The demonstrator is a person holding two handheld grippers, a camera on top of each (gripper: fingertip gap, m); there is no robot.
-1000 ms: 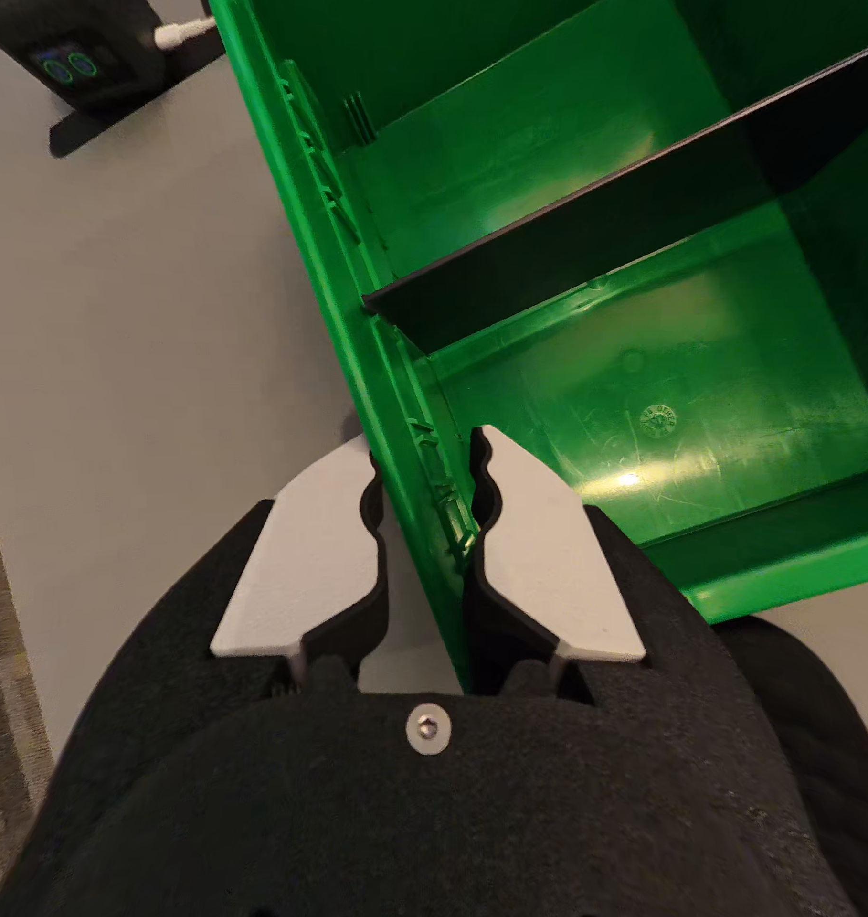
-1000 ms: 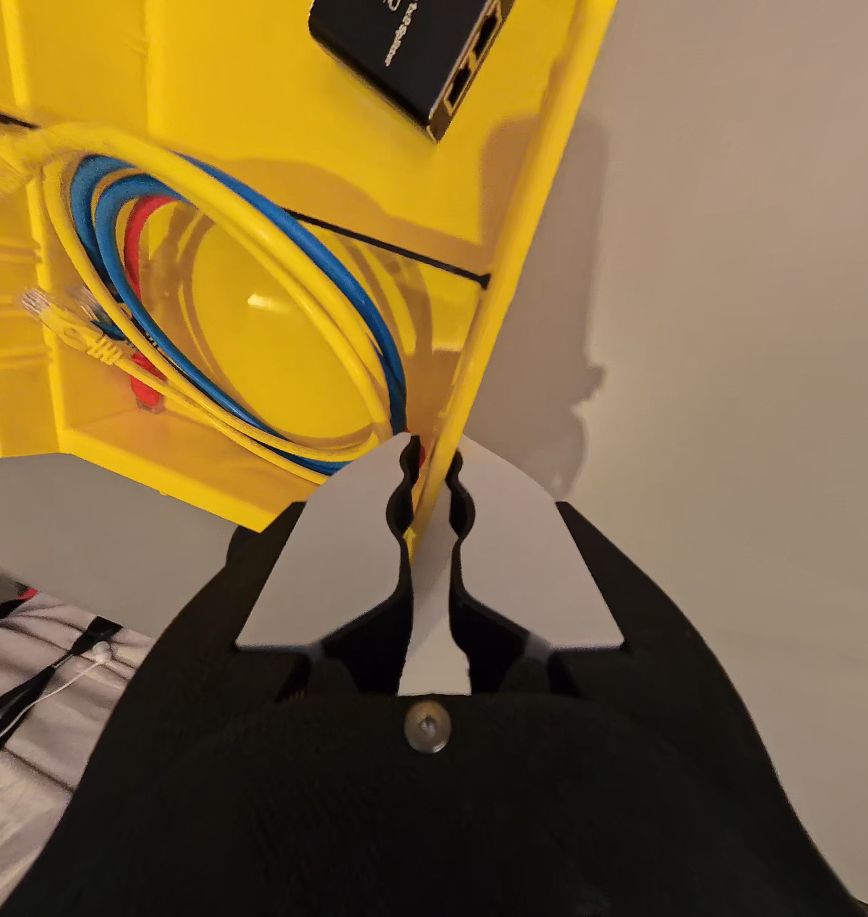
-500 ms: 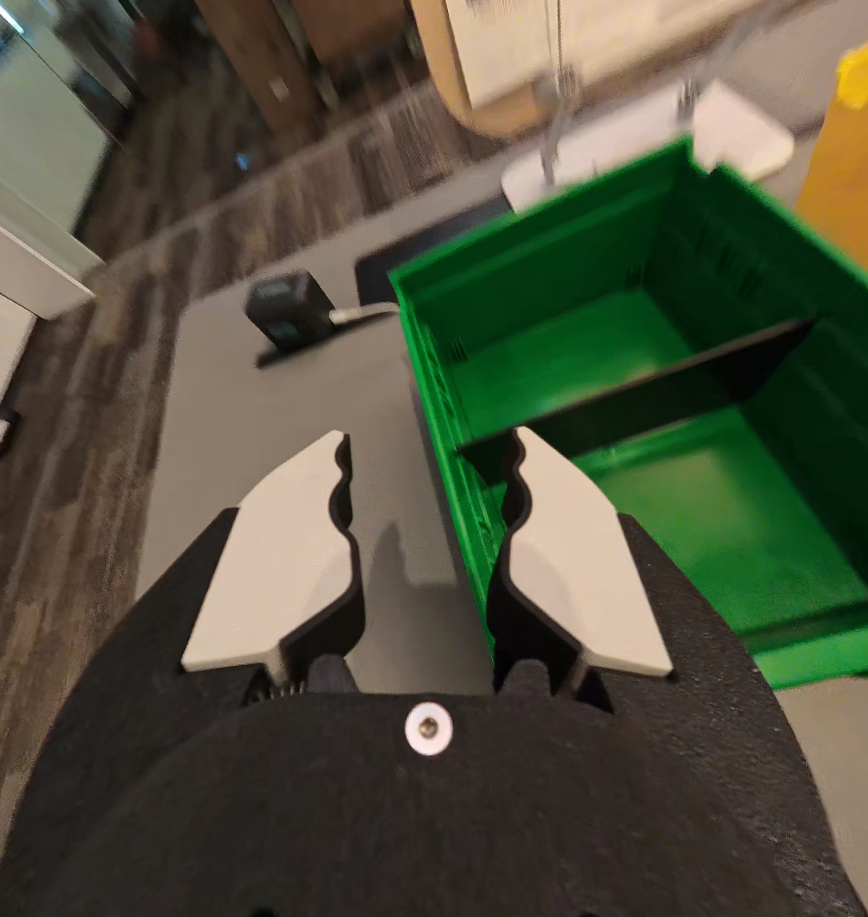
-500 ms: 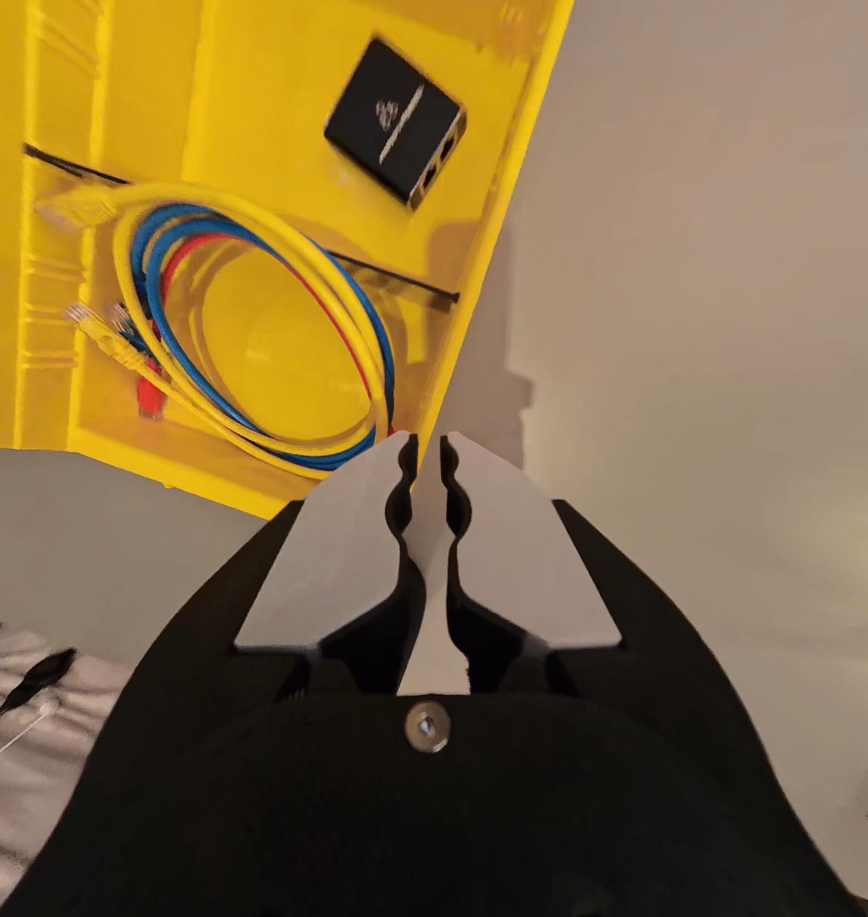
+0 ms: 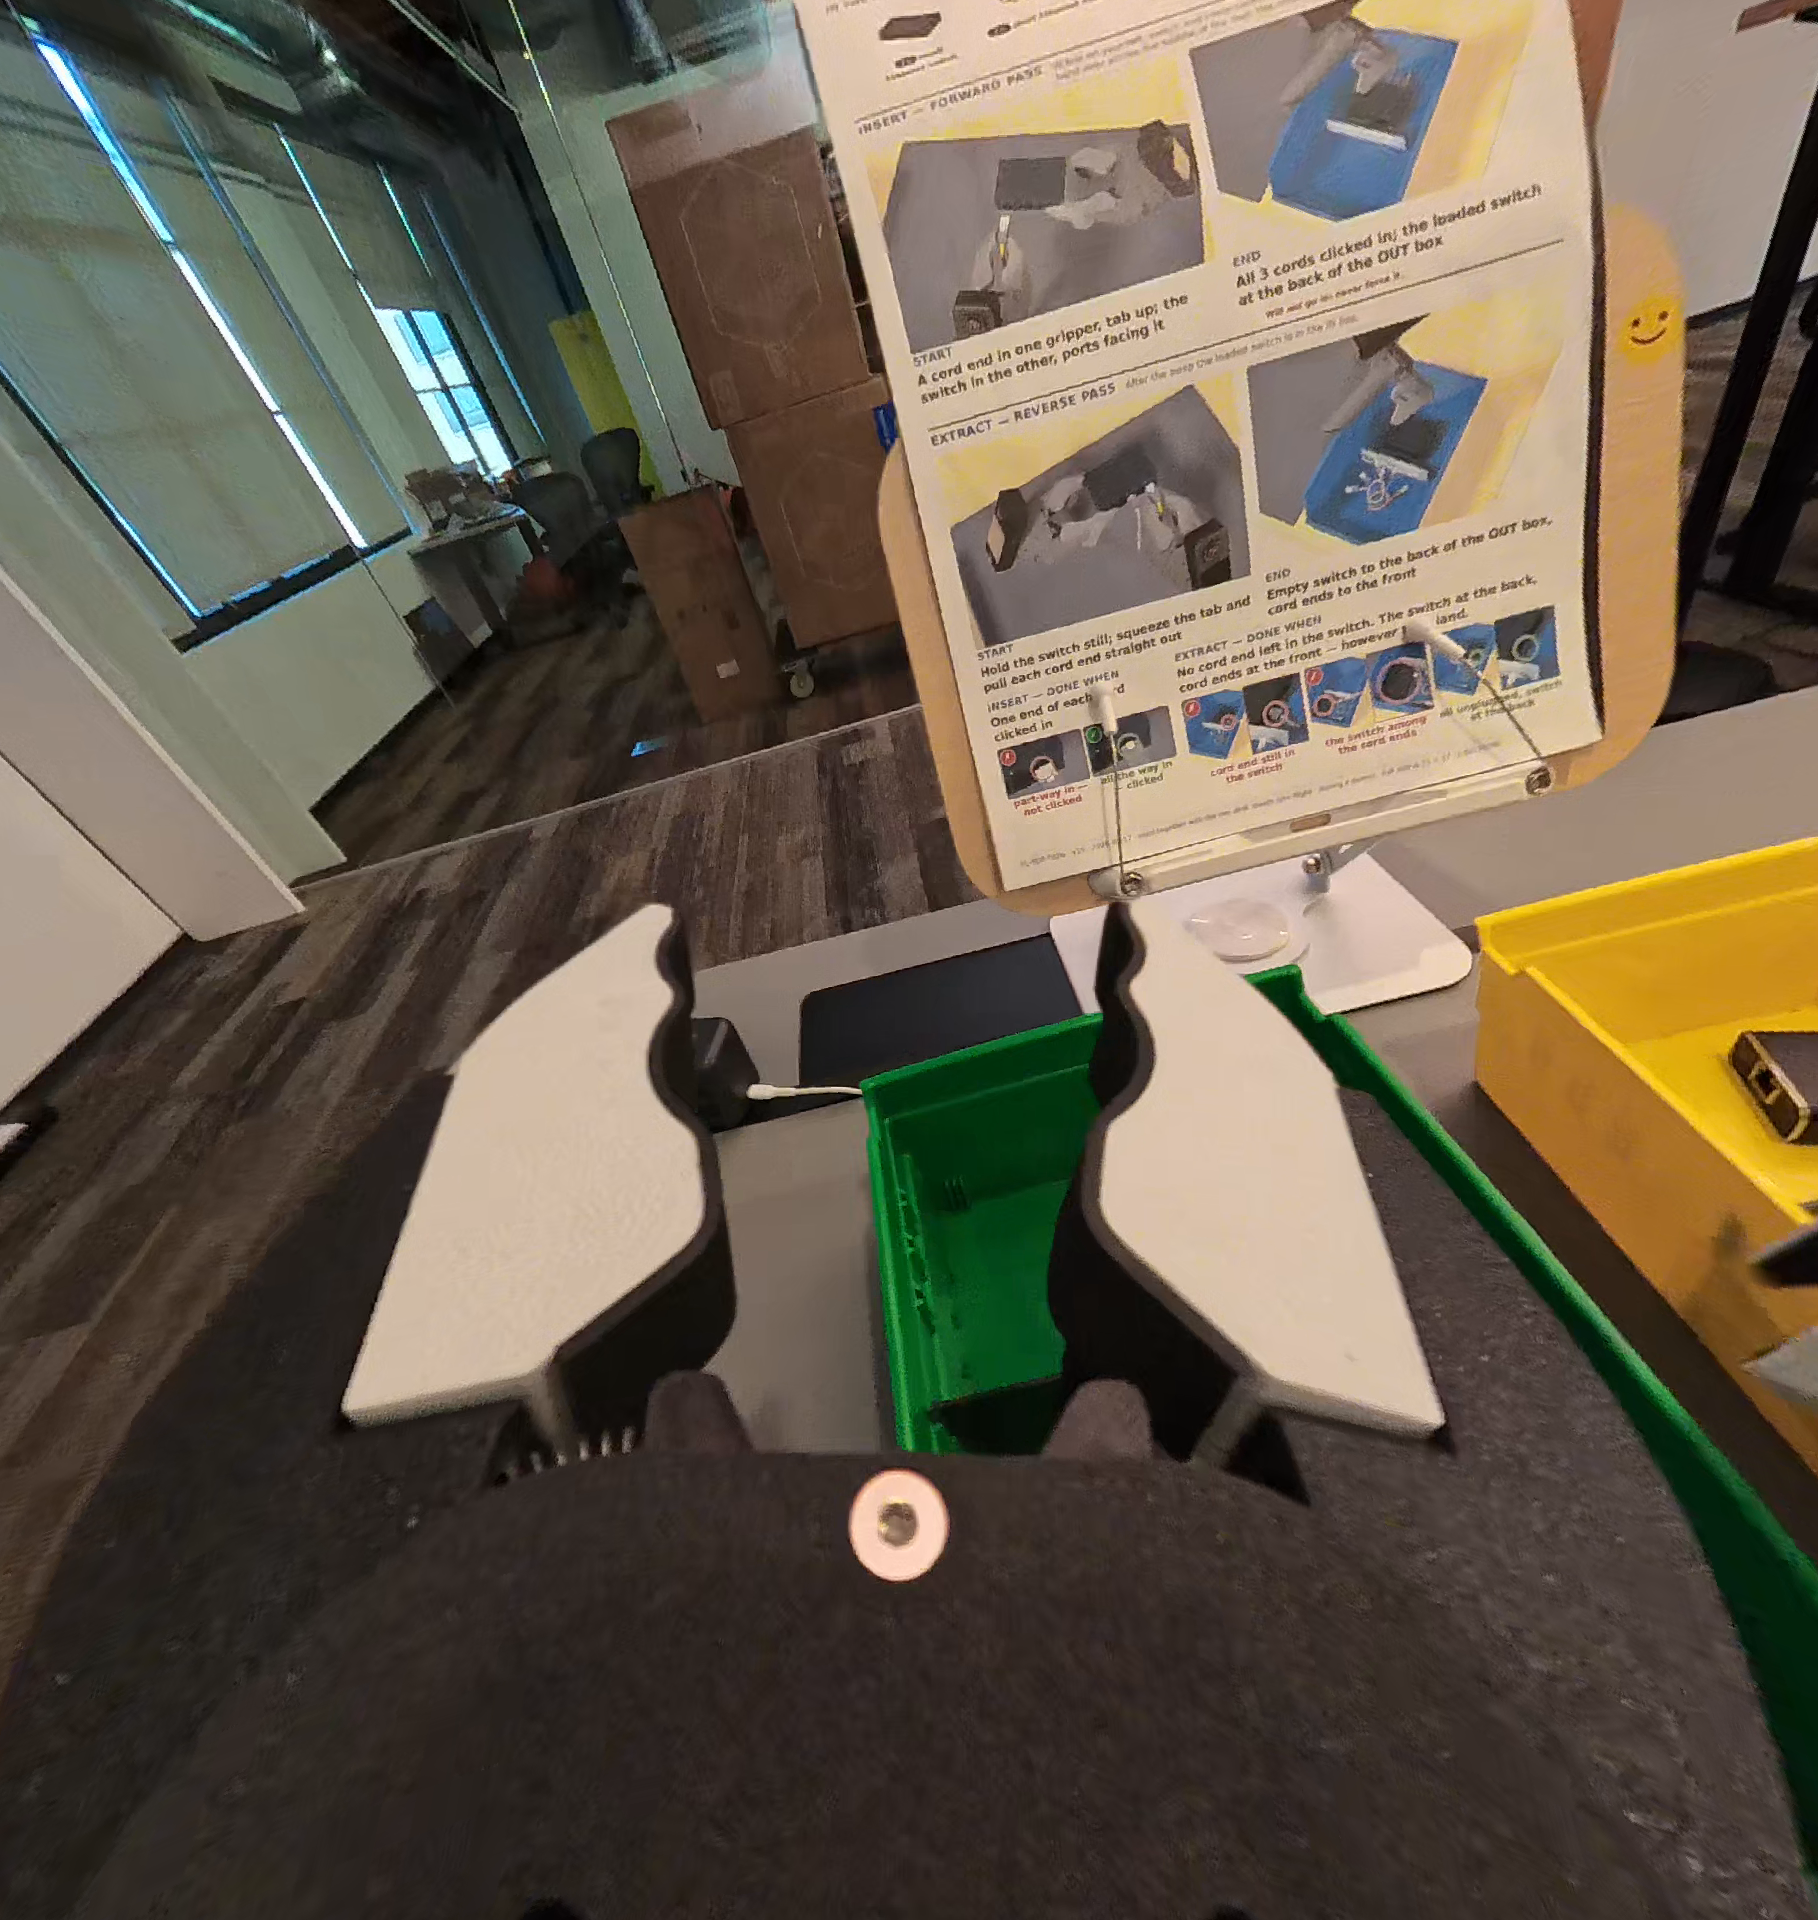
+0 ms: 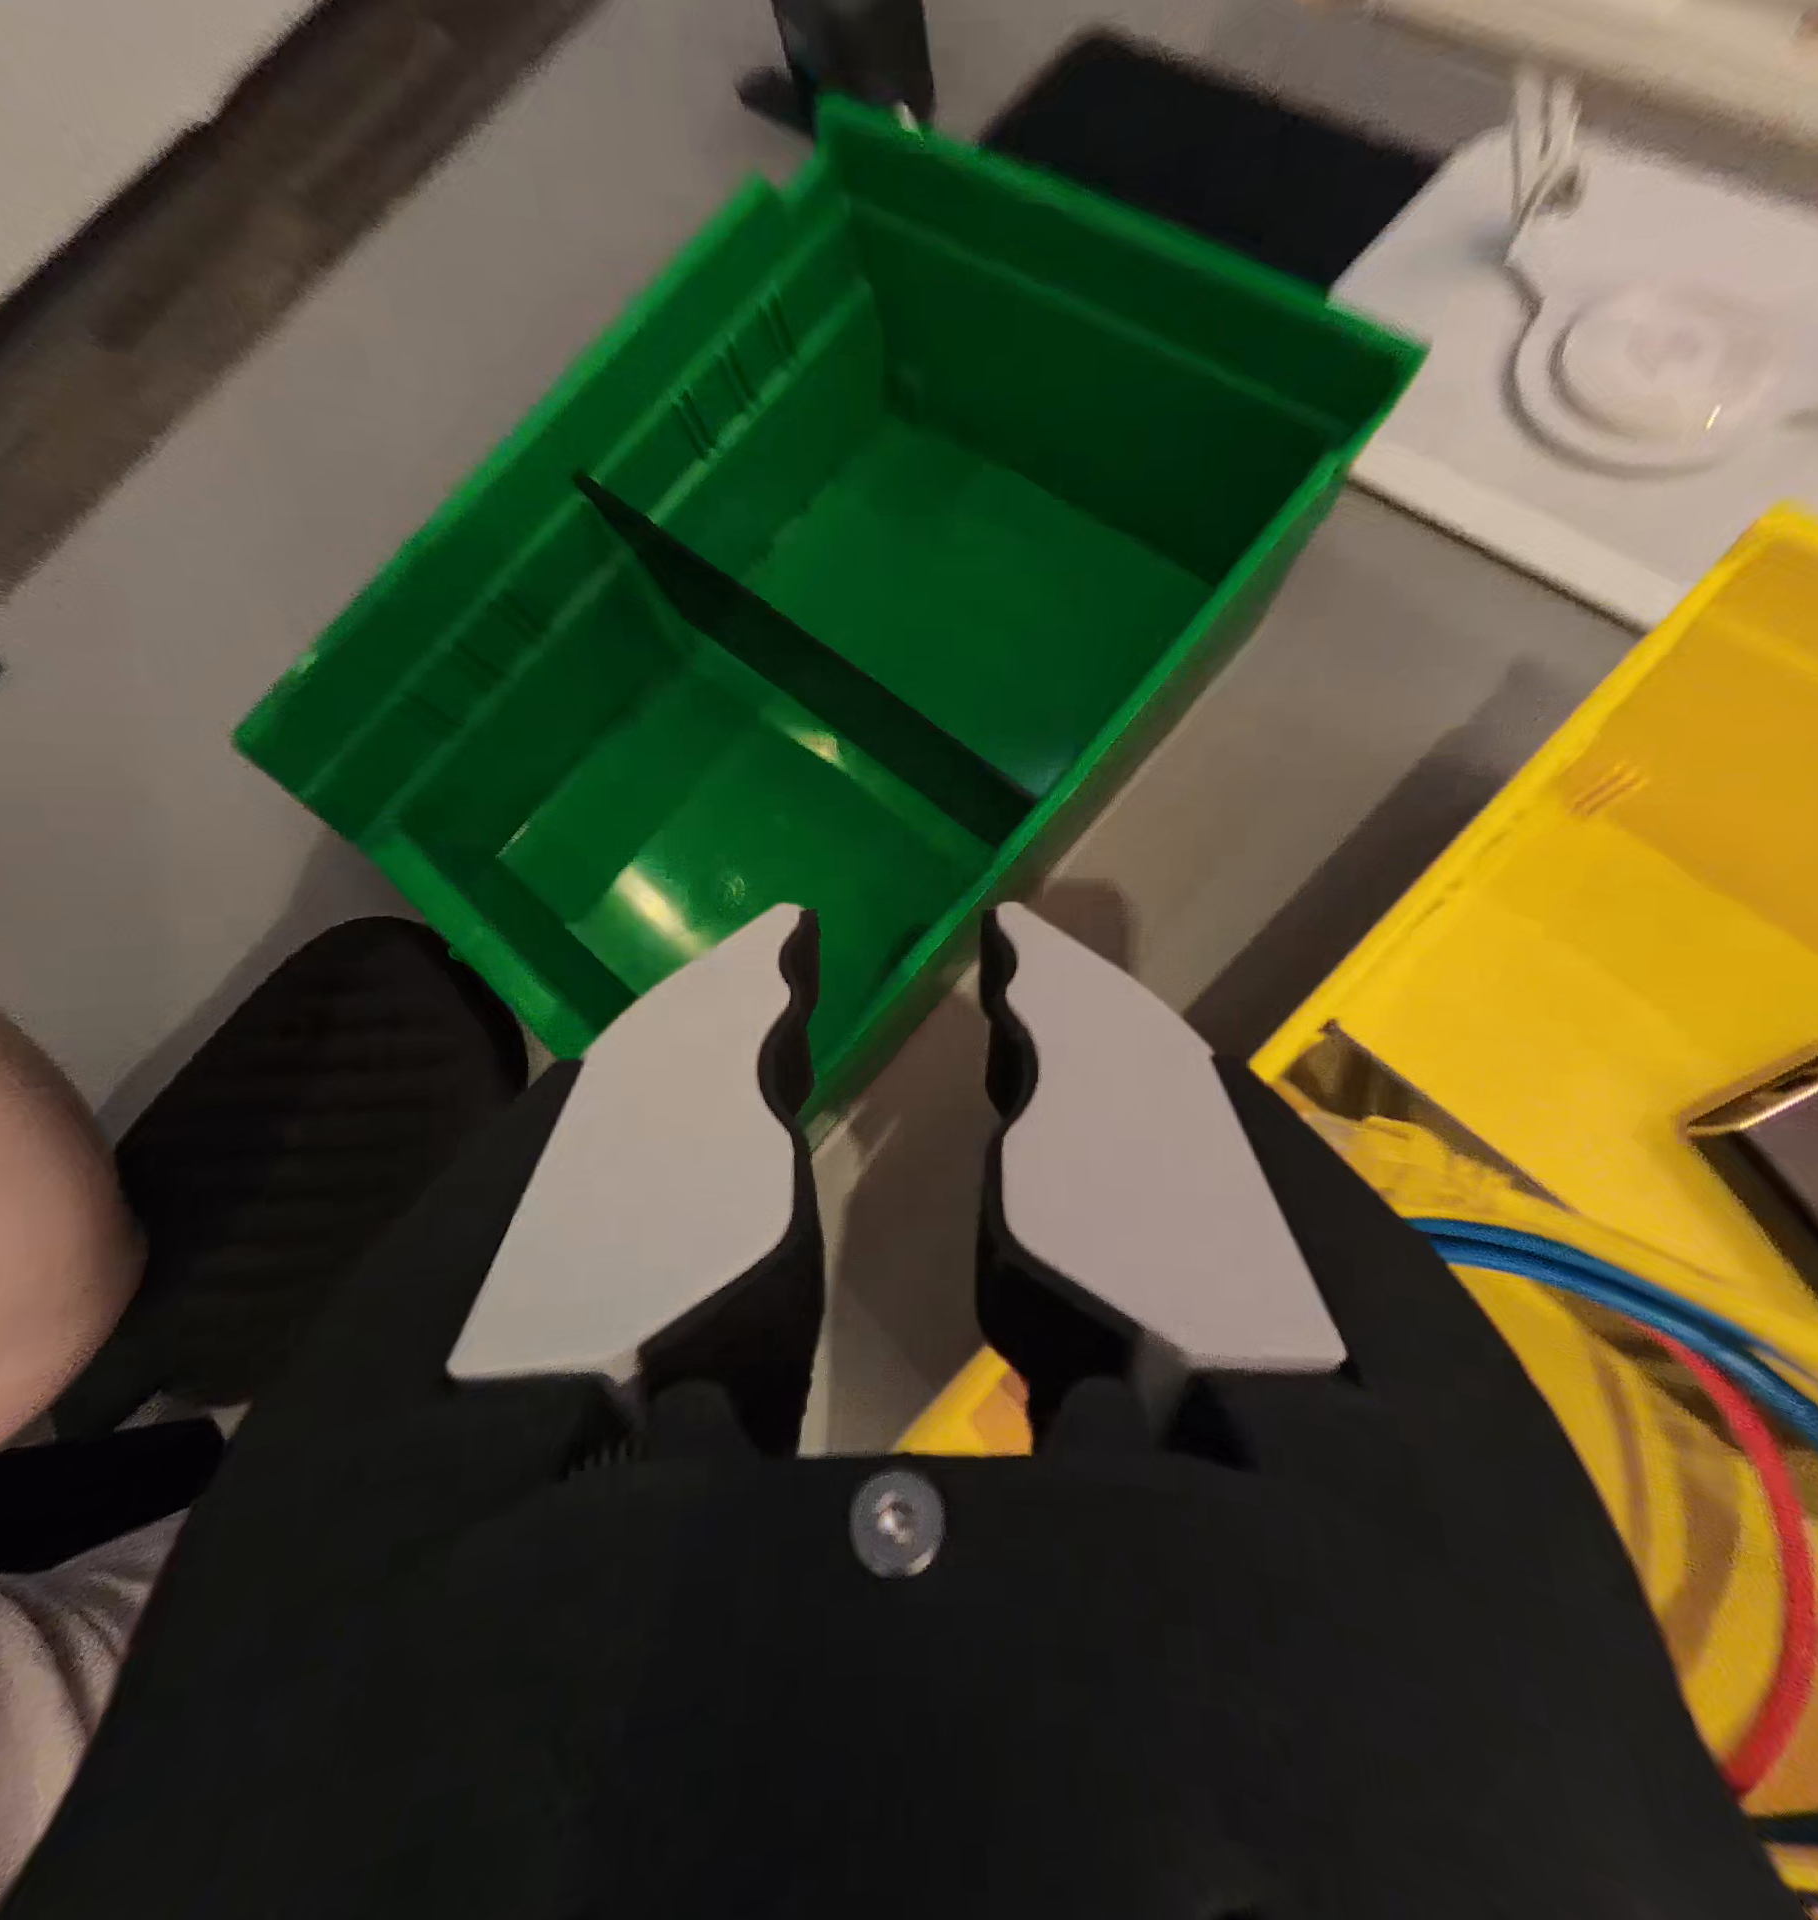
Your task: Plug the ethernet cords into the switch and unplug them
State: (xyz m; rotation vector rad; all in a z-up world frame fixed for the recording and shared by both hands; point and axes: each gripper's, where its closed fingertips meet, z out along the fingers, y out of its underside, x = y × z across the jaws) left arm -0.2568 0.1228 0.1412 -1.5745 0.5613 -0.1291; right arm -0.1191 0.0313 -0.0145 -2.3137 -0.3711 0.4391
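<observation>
Grippers both hang above the grey table with nothing in them. I see my left gripper spread wide, its fingers framing the near corner of the green bin, pads clear of the plastic. My right gripper is parted more narrowly over the green bin's right wall, touching nothing. That bin has a black divider across it. Ethernet cords, blue, red and yellow, lie coiled in the yellow bin just right of the green one. From the left view the black switch rests in that yellow bin's far compartment. An instruction sheet on a stand rises behind both bins
</observation>
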